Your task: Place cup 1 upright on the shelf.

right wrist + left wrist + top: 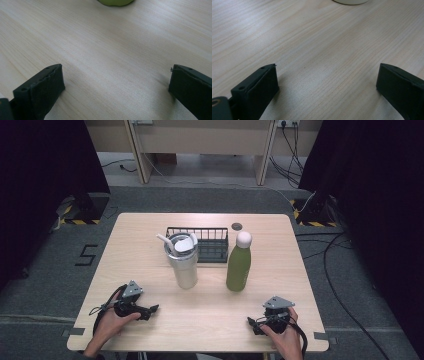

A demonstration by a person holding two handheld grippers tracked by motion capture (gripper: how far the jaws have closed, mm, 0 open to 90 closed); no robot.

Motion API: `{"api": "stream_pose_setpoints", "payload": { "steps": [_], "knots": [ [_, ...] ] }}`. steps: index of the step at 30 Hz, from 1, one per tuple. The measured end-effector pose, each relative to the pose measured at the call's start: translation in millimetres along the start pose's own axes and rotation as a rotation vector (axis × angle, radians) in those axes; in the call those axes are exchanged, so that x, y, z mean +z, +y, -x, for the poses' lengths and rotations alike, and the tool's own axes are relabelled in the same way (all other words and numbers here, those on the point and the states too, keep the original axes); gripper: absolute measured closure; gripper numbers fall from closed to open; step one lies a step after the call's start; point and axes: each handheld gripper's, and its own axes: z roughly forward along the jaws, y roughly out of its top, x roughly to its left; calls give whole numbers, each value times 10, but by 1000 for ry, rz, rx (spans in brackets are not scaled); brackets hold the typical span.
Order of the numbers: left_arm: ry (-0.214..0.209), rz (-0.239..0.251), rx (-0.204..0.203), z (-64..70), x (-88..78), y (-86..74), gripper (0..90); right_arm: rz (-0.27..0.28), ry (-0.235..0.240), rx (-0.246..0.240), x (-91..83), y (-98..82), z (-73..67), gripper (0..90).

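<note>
Resting at the near left of the table [150, 227], left gripper [150, 310]: held in a hand [111, 322], jaws spread wide with nothing between them, bare wood in the gap in the left gripper view [327, 82].

Steel tumbler [183, 262]: upright, left of centre, lid with a white straw on top. Stands ahead of the left gripper and somewhat to its right, well apart; its base edge shows at the top of the left gripper view [350, 2]. Left hand is the nearer.

Black wire rack [210, 245]: behind and between the two vessels, just beside the tumbler's lid.

Green bottle [238, 265]: upright, long axis vertical, white cap, right of centre. Stands ahead of the right gripper and a little to its left, well apart; its base shows at the top of the right gripper view [115, 2]. Right hand is the nearer.

Right gripper [256, 325]: at the near right edge, held in a hand [285, 337], jaws equally wide and empty [116, 90].

Judgement: each vessel calls for a forward reach, jaws closing on its sides.
</note>
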Motion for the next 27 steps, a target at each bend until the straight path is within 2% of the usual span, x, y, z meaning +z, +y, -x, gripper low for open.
{"api": "stream_pose_setpoints", "payload": {
  "steps": [11, 12, 14, 15, 20, 27],
  "knots": [
    [-17, 3, 18, 10, -5, -1, 47, 1, 0, 0, 2, 1, 1, 2],
    [-33, 3, 25, 10, -10, -1, 47, 0, -1, -3, 2, 2, 4, 2],
    [-63, 25, 28, 8, -19, -2, 107, 0, 0, -6, 3, 2, 7, 2],
    [-82, 44, 7, 8, -20, 8, 156, 0, 0, -6, 3, 3, 7, 2],
    [-88, 91, 22, 50, -42, 53, 149, 0, 0, -6, 4, 4, 8, 2],
    [-114, 155, 8, 77, -78, 104, 149, 0, 0, -5, 4, 4, 8, 2]
  ]
}}
